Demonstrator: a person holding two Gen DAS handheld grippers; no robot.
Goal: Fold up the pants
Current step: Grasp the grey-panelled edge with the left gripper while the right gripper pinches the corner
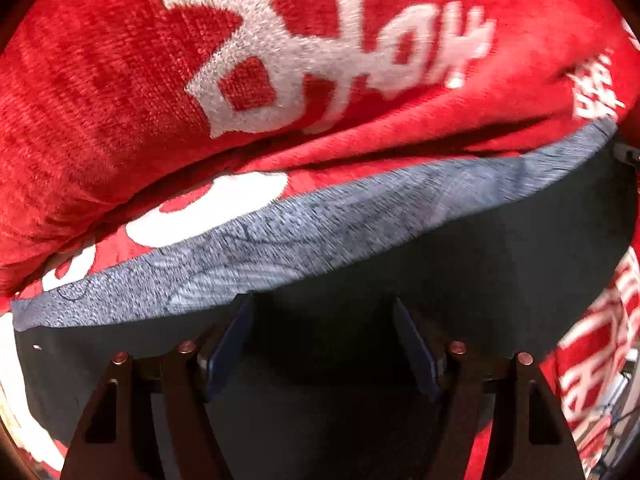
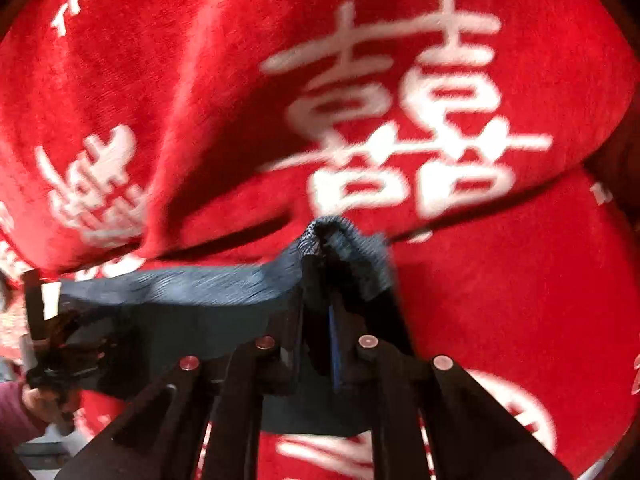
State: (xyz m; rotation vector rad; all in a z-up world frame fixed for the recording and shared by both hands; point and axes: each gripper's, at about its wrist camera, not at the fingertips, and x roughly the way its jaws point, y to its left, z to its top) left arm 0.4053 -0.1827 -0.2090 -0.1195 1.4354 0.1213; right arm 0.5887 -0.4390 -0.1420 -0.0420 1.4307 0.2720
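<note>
So the pants [image 1: 360, 280] are dark navy with a lighter heathered band along one edge, probably the waistband, and they're lying spread over a red plush blanket [image 1: 100, 100] with big white characters on it, which covers whatever is underneath (can't tell if it's a bed or a surface). In the right wrist view the right gripper [image 2: 320, 276] is pressed together on a bunched-up corner of that heathered edge, and you can see the cloth puckered up between the blue pads, so that's a real pinch, not just a touch. The left gripper [image 1: 324, 308] is a different story: it's pointing straight down over the dark cloth just below the band, jaws spread wide, nothing between them, and I can't tell whether the tips are actually touching the fabric. Off at the left side of the right wrist view you can also make out that other gripper and a bit of the person's hand [image 2: 36, 400], at the far end of the same band. My read is that this is the grab-both-corners step before a fold. To do it well, I'd say the left one needs to come down right on the band's edge rather than the middle of the cloth, and catch all the layers, not only the top one. Then lift both ends level so the band stays taut, otherwise the plush blanket will drag on it and the fold goes crooked.
</note>
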